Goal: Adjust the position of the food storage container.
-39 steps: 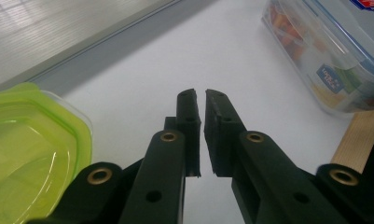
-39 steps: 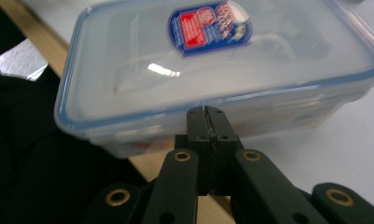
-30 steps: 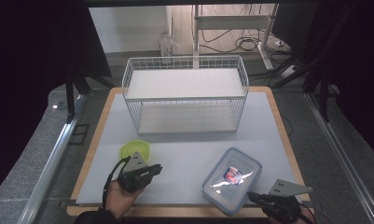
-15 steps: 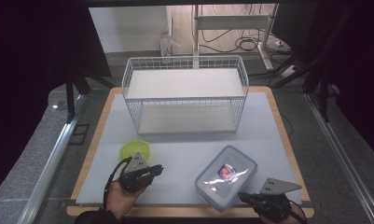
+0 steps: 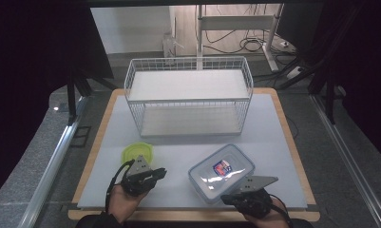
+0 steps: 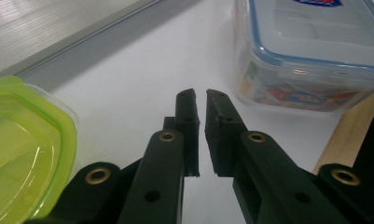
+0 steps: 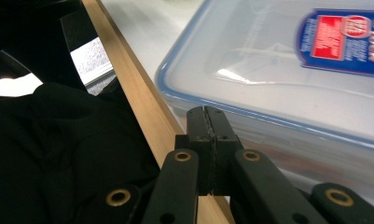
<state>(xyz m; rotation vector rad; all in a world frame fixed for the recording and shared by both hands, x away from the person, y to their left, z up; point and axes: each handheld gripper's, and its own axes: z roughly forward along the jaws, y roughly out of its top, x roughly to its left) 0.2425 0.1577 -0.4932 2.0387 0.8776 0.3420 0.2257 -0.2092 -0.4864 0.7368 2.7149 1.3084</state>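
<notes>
A clear lidded box with a blue rim (image 5: pixel 221 172) lies on the white mat near the front edge; its lid carries a red and blue label. My right gripper (image 5: pixel 224 198) is shut with nothing between the pads, its tips right at the box's near wall (image 7: pixel 278 70), above the table's wooden edge (image 7: pixel 128 79). The right gripper (image 7: pixel 205 109) points at that wall. My left gripper (image 5: pixel 162 172) rests left of the box, shut to a thin slit and holding nothing (image 6: pixel 201 93). A green lidded tub (image 5: pixel 137 153) sits just behind it, also seen close by (image 6: pixel 21 140).
A white wire basket (image 5: pixel 188 95) with two shelves stands across the back of the mat. Bare mat (image 5: pixel 273 137) lies between the basket and the box. Dark cloth fills the left of the right gripper view.
My right gripper has slid left along the front edge. The clear box has shifted left and away a little and turned. The left gripper has kept still.
</notes>
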